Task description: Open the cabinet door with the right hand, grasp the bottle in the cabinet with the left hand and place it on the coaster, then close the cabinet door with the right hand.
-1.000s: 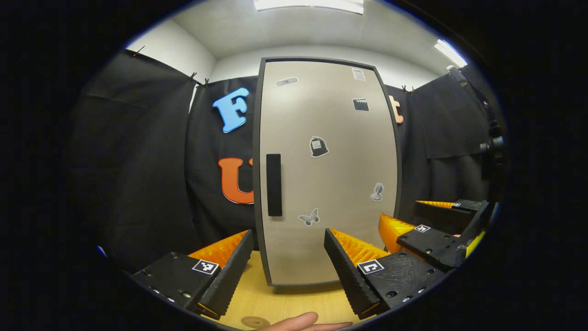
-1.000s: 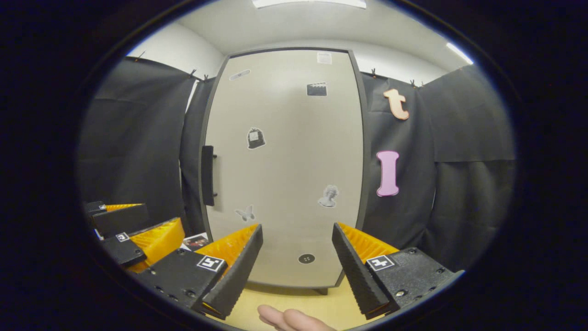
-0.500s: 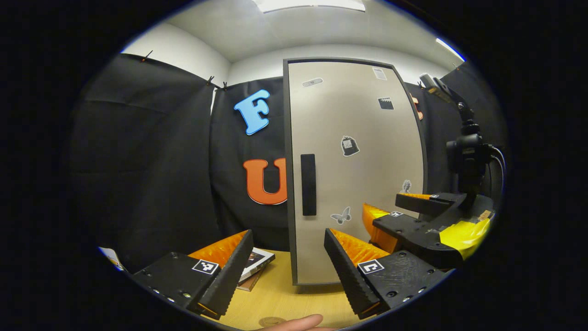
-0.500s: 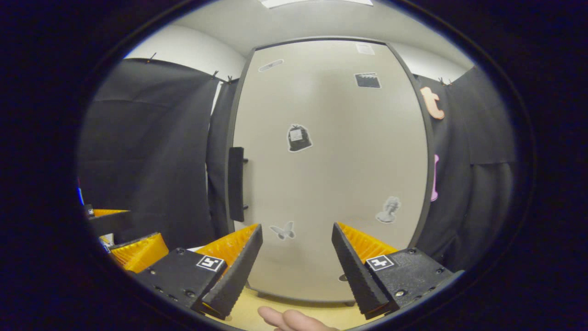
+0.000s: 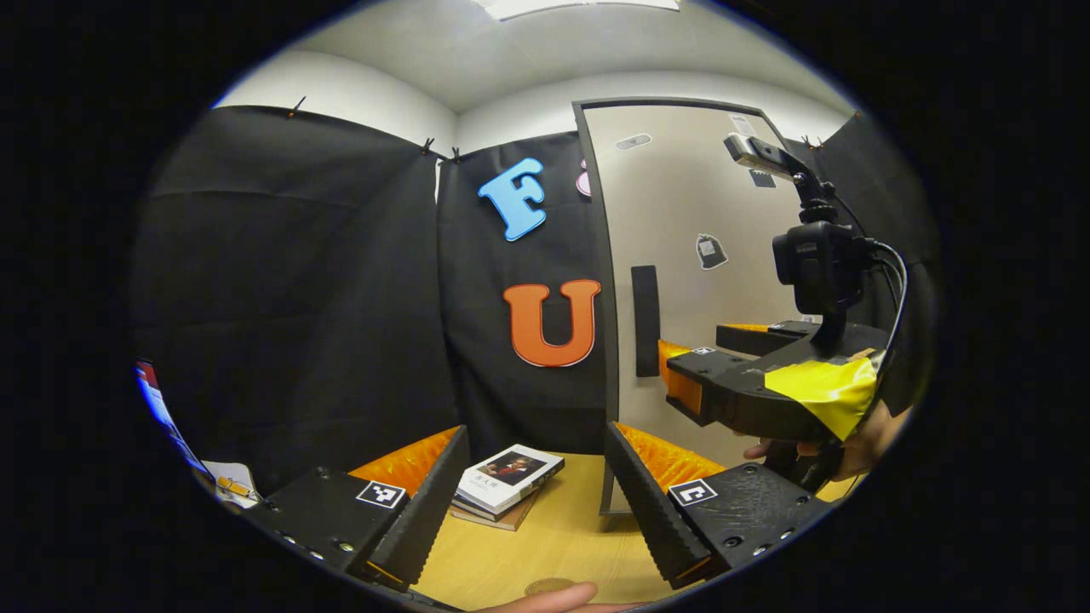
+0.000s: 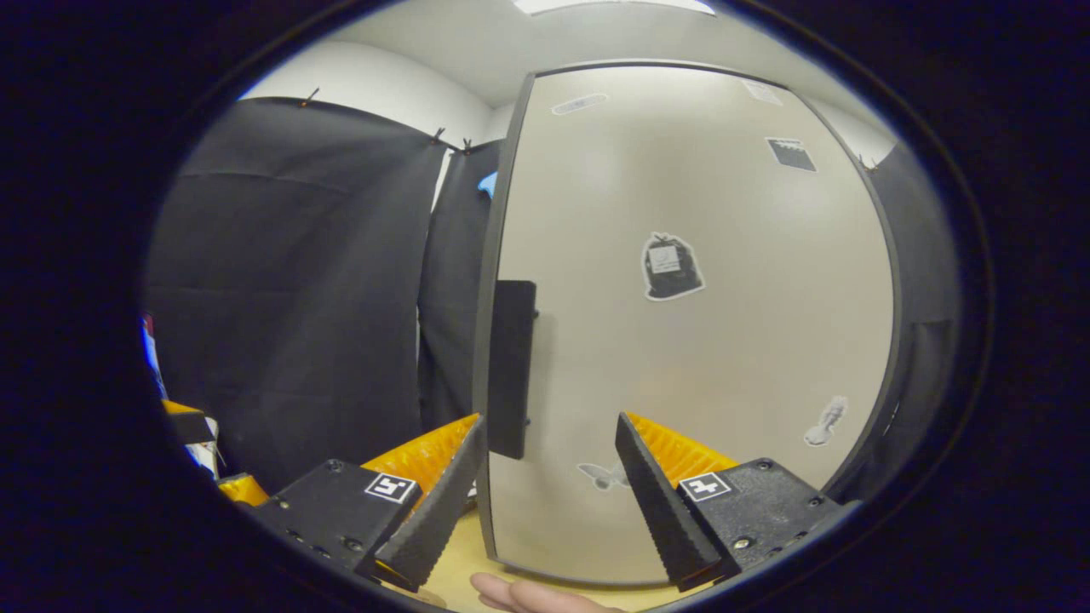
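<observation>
Cabinet door stood closed as the right gripper, jaws apart, neared its black handle; left gripper also gaped.

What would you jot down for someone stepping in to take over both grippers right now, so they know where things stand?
Right gripper: open, empty, close to the cabinet door, its fingers below the black handle and not yet on it.
Left gripper: open, empty, held back over the wooden table, pointing left of the cabinet toward a stack of books.
Door is shut, so the bottle inside can't be seen. A round disc at the table's near edge may be the coaster.
Done: nothing but the approach.
Left: pull the door open, take out the bottle, set it on the coaster, close the door.
</observation>
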A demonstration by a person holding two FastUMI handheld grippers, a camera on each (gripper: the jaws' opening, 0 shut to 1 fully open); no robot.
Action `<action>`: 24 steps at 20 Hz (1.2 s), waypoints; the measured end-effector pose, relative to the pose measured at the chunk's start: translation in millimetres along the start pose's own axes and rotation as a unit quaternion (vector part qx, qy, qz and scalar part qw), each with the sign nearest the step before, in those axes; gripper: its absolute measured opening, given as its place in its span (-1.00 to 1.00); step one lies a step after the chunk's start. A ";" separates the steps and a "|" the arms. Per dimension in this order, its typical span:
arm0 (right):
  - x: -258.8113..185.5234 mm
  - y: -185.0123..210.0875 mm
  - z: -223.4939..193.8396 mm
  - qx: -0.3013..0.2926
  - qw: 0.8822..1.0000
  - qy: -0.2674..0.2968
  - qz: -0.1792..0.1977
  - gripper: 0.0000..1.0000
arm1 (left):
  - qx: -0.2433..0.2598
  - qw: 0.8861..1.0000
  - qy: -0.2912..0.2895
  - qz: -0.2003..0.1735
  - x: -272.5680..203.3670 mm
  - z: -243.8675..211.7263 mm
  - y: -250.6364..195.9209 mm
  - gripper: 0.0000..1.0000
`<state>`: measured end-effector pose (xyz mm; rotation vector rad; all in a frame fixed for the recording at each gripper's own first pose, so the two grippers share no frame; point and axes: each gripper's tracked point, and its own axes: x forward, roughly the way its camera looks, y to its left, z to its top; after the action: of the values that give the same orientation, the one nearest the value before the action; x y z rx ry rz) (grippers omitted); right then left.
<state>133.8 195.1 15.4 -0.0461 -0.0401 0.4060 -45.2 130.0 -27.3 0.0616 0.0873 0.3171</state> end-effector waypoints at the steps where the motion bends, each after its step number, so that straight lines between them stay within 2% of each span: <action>1: 5.0 6.4 0.8 -0.003 1.000 -0.001 0.003 0.94 | -0.001 1.000 0.002 0.004 0.4 -2.0 4.1 0.92; 3: 17.8 11.7 -0.3 -0.008 1.000 -0.001 -0.005 0.92 | -0.005 1.000 0.007 0.008 1.9 -4.6 13.4 0.92; 4: 23.1 10.5 -0.3 -0.012 1.000 0.001 -0.015 0.99 | -0.003 1.000 0.009 0.010 1.6 -5.0 18.8 0.92; 6: 33.6 9.8 3.0 -0.018 0.999 -0.004 -0.031 0.99 | 0.002 1.000 0.011 0.014 -1.2 -9.5 26.3 0.92; 10: 43.5 7.1 11.6 -0.032 0.998 -0.020 -0.055 0.96 | -0.002 0.999 0.023 0.026 -5.8 -19.7 41.3 0.92; 13: 49.4 16.8 4.7 -0.039 0.998 -0.002 -0.043 0.72 | -0.011 0.999 0.033 0.032 -8.6 -25.9 48.1 0.92; 15: 52.2 24.2 1.1 -0.048 0.998 0.010 -0.034 0.48 | -0.011 0.999 0.035 0.033 -10.7 -26.7 50.3 0.92; 16: 52.1 22.2 -1.1 -0.054 0.998 0.015 -0.042 0.37 | -0.009 0.999 0.036 0.034 -12.8 -27.3 50.8 0.92; 18: 53.2 14.6 -0.4 -0.059 0.997 0.013 -0.058 0.04 | -0.002 0.999 0.037 0.039 -17.0 -29.8 53.5 0.92; 20: 53.6 14.3 -0.2 -0.056 0.997 0.014 -0.057 -0.21 | 0.002 0.998 0.038 0.044 -21.8 -31.5 56.7 0.92; 24: 51.5 14.8 -0.2 -0.052 0.997 0.023 -0.053 -0.31 | -0.002 0.998 0.039 0.056 -30.9 -33.8 63.8 0.92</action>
<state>175.2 229.1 15.9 -0.1560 -0.0192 0.2973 -97.4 182.4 -53.9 0.0507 0.1613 0.4315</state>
